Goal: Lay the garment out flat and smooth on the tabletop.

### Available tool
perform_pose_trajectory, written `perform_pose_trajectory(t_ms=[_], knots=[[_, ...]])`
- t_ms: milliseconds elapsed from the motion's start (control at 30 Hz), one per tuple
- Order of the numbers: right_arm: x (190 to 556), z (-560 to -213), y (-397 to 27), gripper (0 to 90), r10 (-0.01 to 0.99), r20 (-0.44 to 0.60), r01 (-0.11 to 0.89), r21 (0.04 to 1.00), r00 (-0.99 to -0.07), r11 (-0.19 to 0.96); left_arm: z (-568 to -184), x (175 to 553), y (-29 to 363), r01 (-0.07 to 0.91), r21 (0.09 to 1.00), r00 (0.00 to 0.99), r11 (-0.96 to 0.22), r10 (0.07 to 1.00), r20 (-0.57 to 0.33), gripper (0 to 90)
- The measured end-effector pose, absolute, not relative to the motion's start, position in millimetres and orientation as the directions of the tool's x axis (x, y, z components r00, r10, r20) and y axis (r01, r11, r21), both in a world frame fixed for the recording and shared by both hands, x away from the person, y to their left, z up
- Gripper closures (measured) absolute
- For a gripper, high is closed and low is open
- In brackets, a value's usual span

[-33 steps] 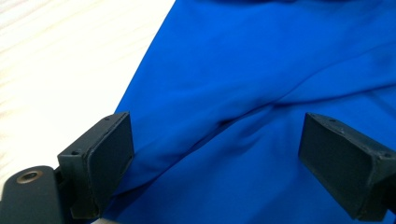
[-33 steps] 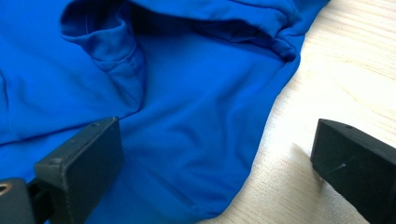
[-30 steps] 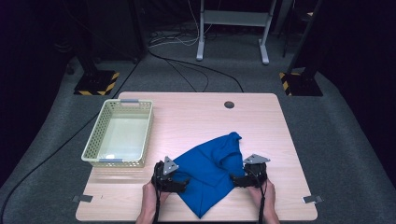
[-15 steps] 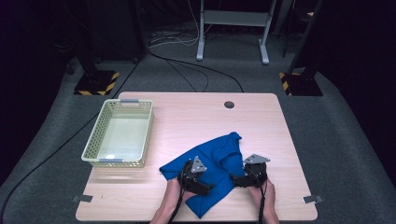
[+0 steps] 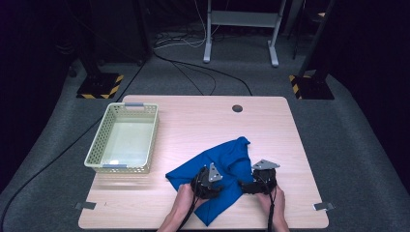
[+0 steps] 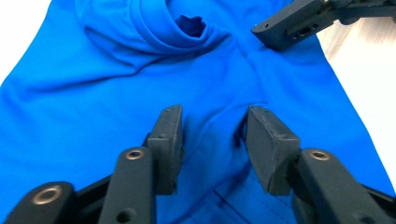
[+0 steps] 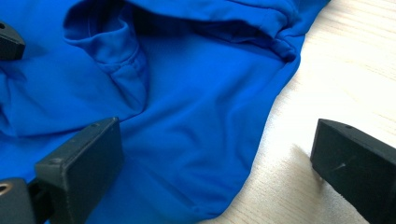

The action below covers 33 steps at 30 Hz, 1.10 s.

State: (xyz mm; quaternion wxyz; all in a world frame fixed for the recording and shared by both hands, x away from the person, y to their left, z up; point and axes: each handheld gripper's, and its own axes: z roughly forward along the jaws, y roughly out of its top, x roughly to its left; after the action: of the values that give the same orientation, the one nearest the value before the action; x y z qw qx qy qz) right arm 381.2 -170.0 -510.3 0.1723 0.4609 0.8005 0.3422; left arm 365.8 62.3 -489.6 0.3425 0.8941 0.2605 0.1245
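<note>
Nearest you, both hands hold grippers at the near edge of the wooden table. Your left gripper sits on the middle of the blue shirt, and its jaws have just been closing around a raised pucker of cloth. The fabric bulges between the pads, though a firm pinch isn't certain yet. Squeeze until the fold stops slipping, and gather one layer only if you mean to spread the shirt out.

Your right gripper rests with jaws spread wide, one on the shirt's right edge and one on bare wood, gripping nothing. Slide it inward so both pads straddle the hem before closing.

The shirt lies crumpled near the table's near-right area, collar turned toward the far side. Farther left stands a pale basket.
</note>
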Motion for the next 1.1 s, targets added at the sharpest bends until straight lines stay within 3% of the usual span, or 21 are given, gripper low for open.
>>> perform_pose_trajectory(t_ms=[367, 733, 1100], knots=[[381.2, -510.3, -170.0, 1.7, 0.856, 0.038, 0.619, 0.707, -0.516, 0.341, -485.9, 367.2, 62.8, 0.325, 0.685, 0.854, -0.652, 0.513, 0.084, 83.8], [381.2, -510.2, -170.1, 1.7, 0.856, 0.039, 0.620, 0.706, -0.516, 0.341, -477.7, 384.3, 82.0, 0.365, 0.739, 0.840, -0.566, 0.543, 0.001, 86.0], [381.2, -510.2, -170.1, 1.7, 0.856, 0.039, 0.620, 0.707, -0.516, 0.341, -459.9, 412.2, 90.9, 0.382, 0.756, 0.812, -0.532, 0.583, 0.000, 86.7]])
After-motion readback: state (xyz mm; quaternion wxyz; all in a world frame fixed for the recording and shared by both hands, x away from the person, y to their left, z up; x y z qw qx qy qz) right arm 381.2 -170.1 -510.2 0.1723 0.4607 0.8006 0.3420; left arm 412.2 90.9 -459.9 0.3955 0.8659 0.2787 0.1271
